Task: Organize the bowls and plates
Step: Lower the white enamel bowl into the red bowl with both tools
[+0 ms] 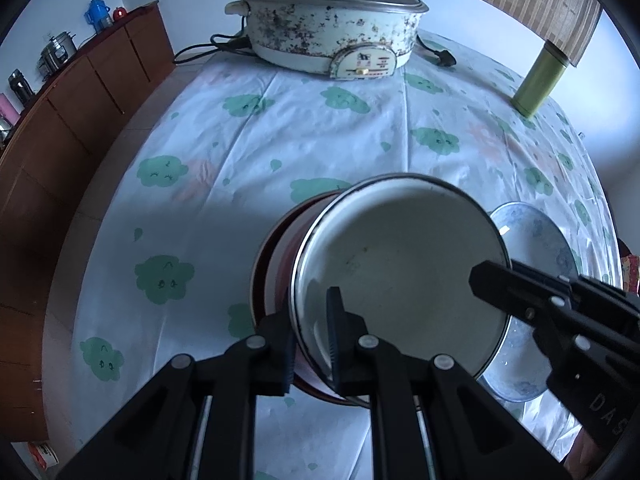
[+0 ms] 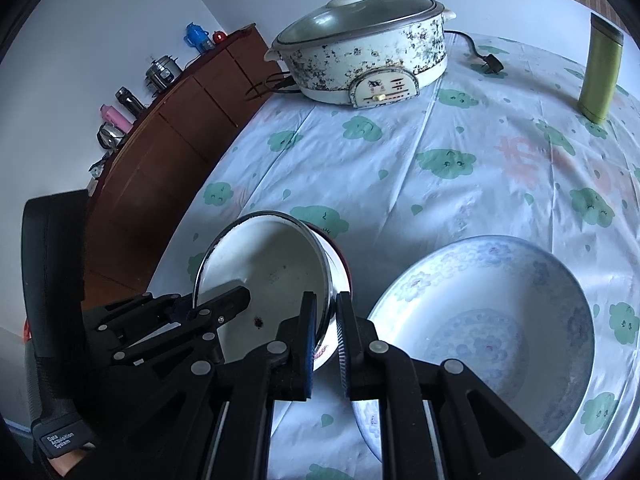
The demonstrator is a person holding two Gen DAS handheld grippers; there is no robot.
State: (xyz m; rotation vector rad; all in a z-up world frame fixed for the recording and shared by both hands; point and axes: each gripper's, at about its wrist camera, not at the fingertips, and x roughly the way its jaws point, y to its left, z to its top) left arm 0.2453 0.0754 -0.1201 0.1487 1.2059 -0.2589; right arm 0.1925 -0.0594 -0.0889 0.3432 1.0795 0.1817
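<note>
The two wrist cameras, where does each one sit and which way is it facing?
Left wrist: on the left hand-held gripper, looking along its fingers at the tilted enamel bowl; the right hand-held gripper enters at right.
Right wrist: on the right hand-held gripper, facing the same bowl and the patterned plate.
Shared: bowl, plate, electric pot, green bottle.

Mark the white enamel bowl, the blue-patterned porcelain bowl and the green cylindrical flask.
White enamel bowl [image 1: 400, 264], left wrist view, inner base.
Blue-patterned porcelain bowl [image 2: 500, 320], right wrist view, inner wall.
Green cylindrical flask [image 2: 600, 72], right wrist view, mid body.
</note>
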